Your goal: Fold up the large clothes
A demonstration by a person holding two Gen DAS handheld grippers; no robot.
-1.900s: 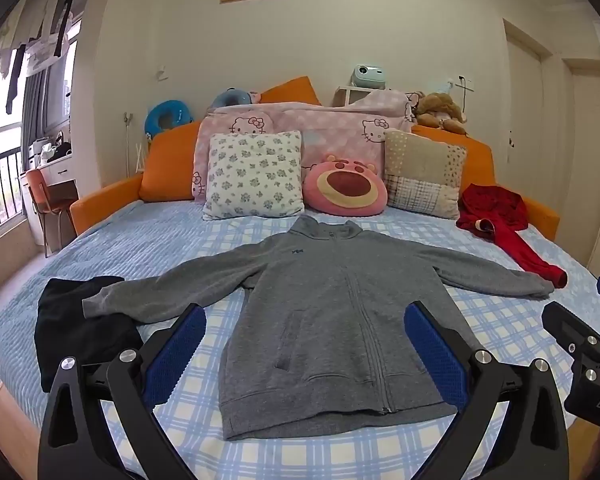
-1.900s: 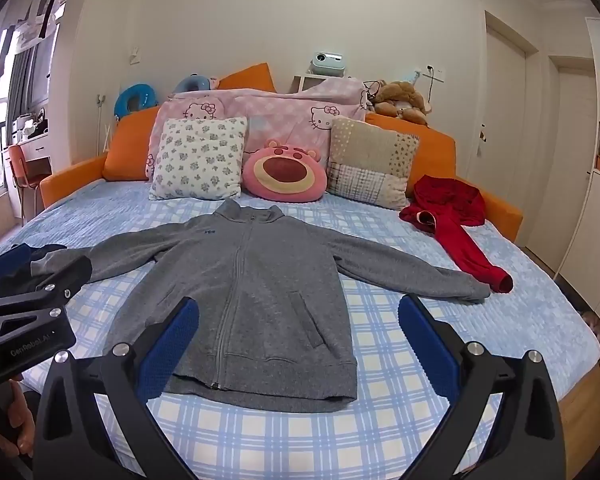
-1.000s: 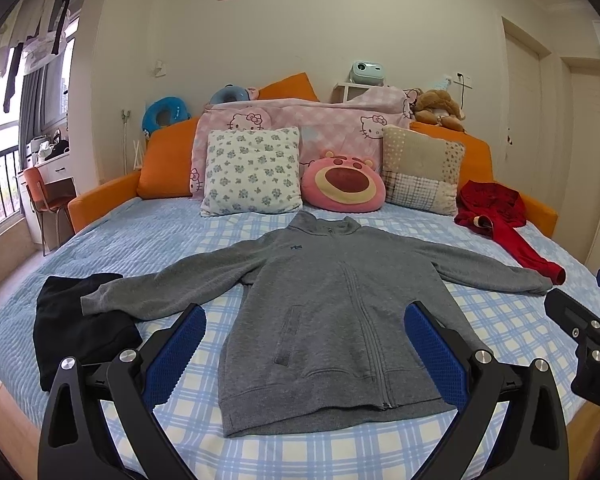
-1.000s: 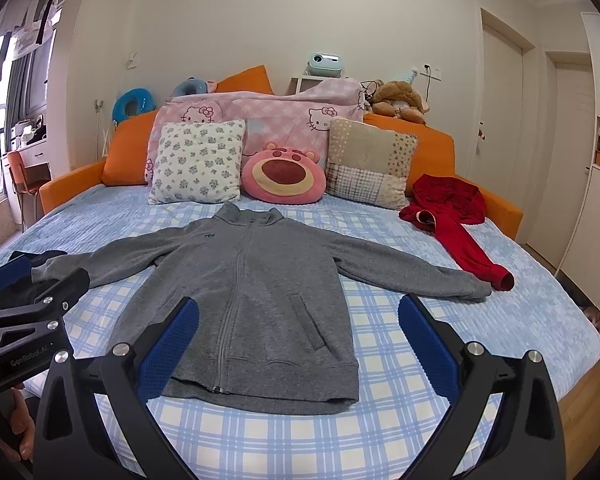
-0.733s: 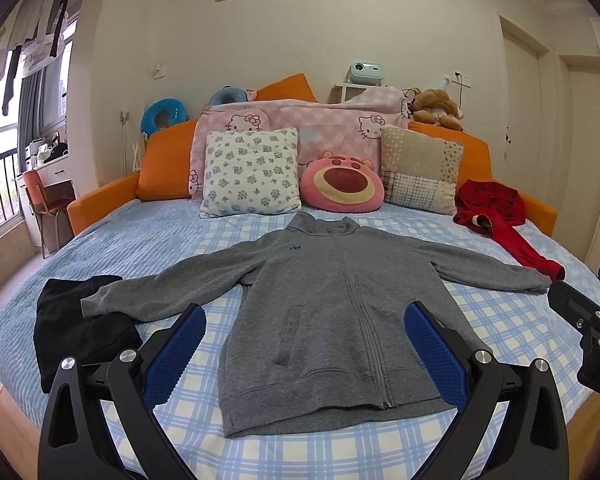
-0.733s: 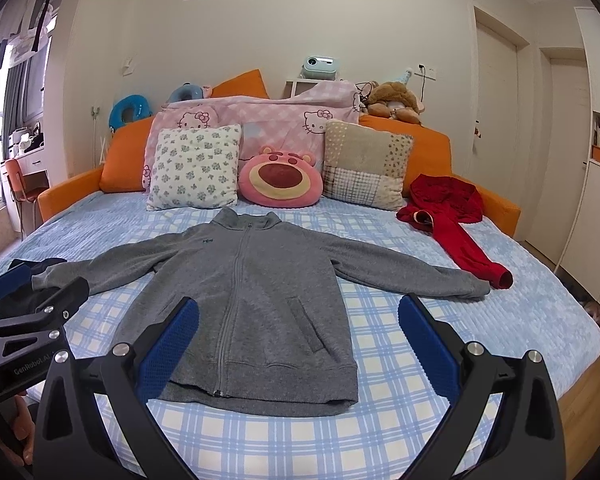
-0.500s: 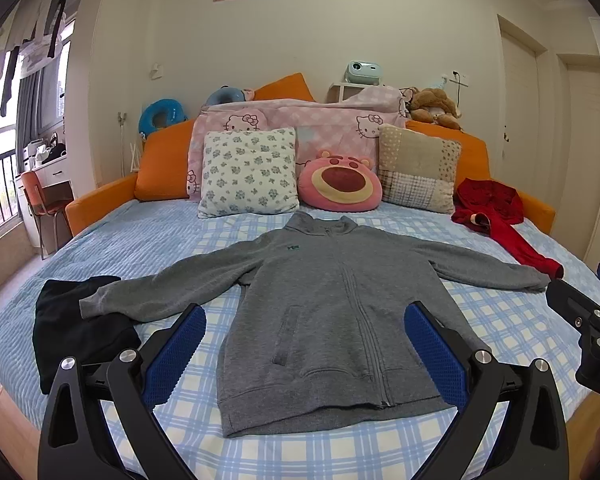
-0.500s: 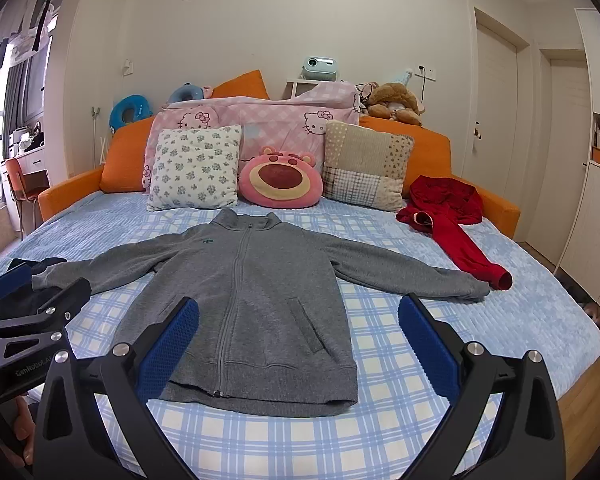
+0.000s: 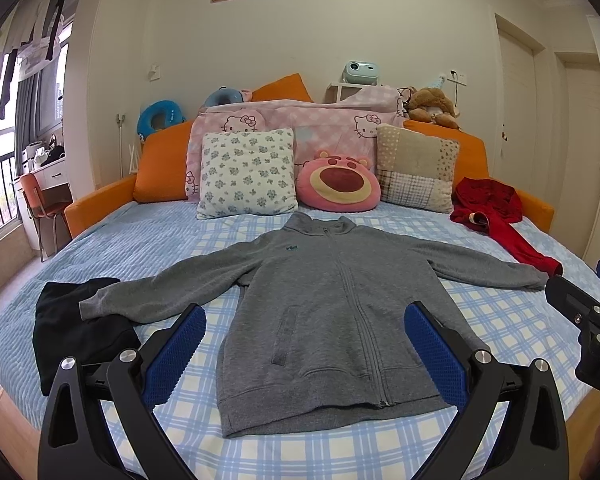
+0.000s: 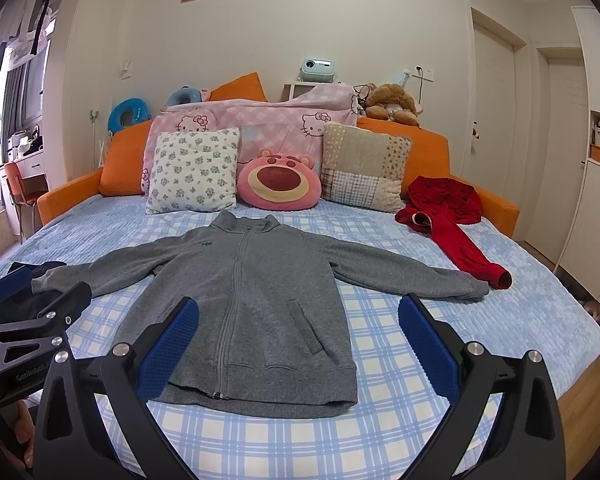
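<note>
A grey zip-up jacket (image 9: 324, 304) lies flat, front up, on the blue checked bed (image 9: 148, 240), sleeves spread to both sides. It also shows in the right wrist view (image 10: 256, 300). My left gripper (image 9: 306, 344) is open and empty, held above the bed's near edge in front of the jacket's hem. My right gripper (image 10: 298, 340) is open and empty, beside it to the right. Each gripper shows at the edge of the other's view.
A folded black garment (image 9: 72, 324) lies at the bed's left, under the jacket's left cuff. A red garment (image 10: 452, 220) lies at the right. Pillows (image 9: 246, 172) and a pink bear cushion (image 9: 338, 184) line the orange headboard. Wooden floor lies right of the bed.
Both grippers have drifted slightly, so the view has shifted a little. The jacket and the other clothes have not moved. Both grippers stay open.
</note>
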